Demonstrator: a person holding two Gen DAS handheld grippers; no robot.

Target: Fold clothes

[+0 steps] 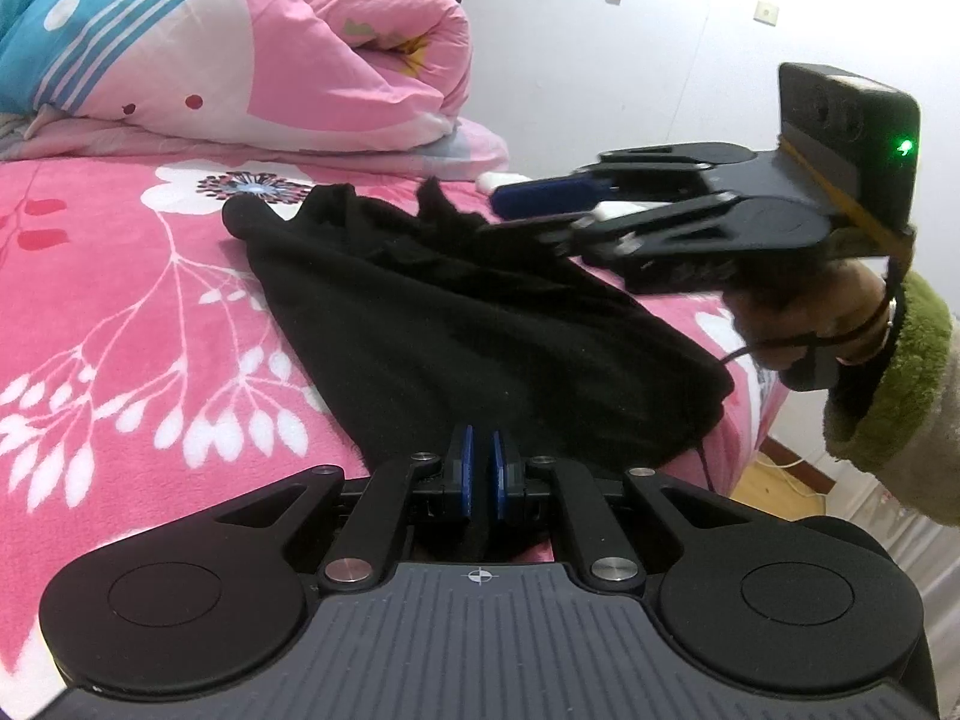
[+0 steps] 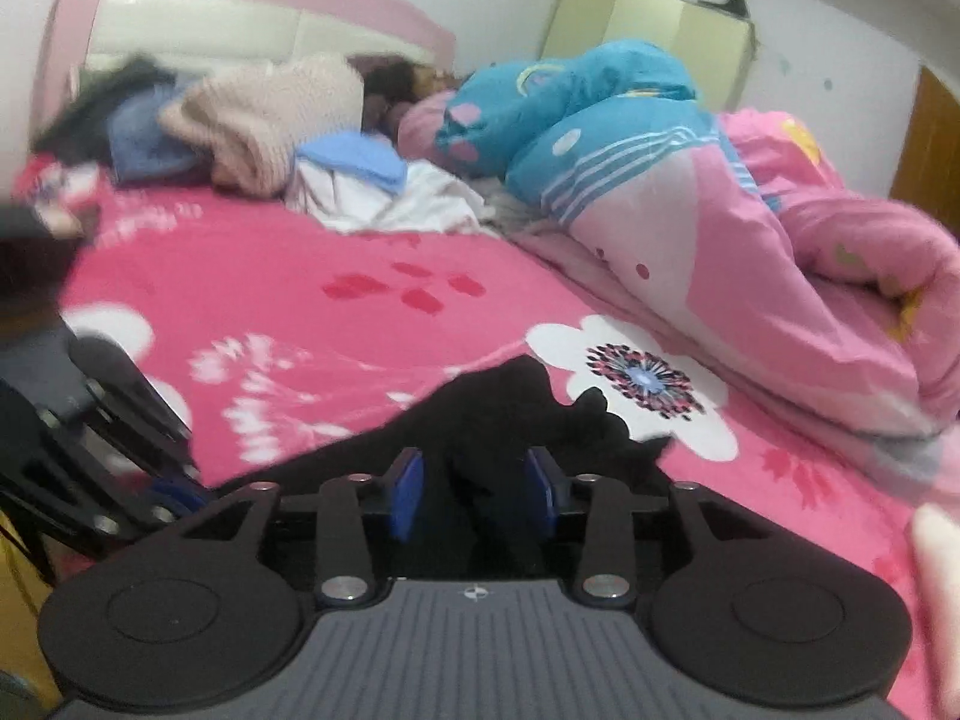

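On the left, the pink flowered bedsheet [image 1: 120, 312] lay spread under a black garment [image 1: 456, 324], which stretched from a rolled end near the white printed flower across to the bed's near right edge. At the bottom middle of the left wrist view, the left gripper [image 1: 482, 468] had its blue pads nearly together, clenched on the near edge of the black garment, with dark cloth pinched in the narrow gap between them. Behind, a pink and blue quilt [image 1: 240, 60] was heaped against the wall. Further right, the right gripper [image 1: 540, 210] hovered over the garment's far right part, borne by a hand [image 1: 822, 312] in a green fleecy sleeve [image 1: 900, 384]. In the right wrist view its blue pads [image 2: 408, 495] stood apart with a bunched fold of the black cloth between them; the blur left it unclear whether they pressed on the cloth. A pile of clothes [image 2: 252, 120] lay at the headboard.
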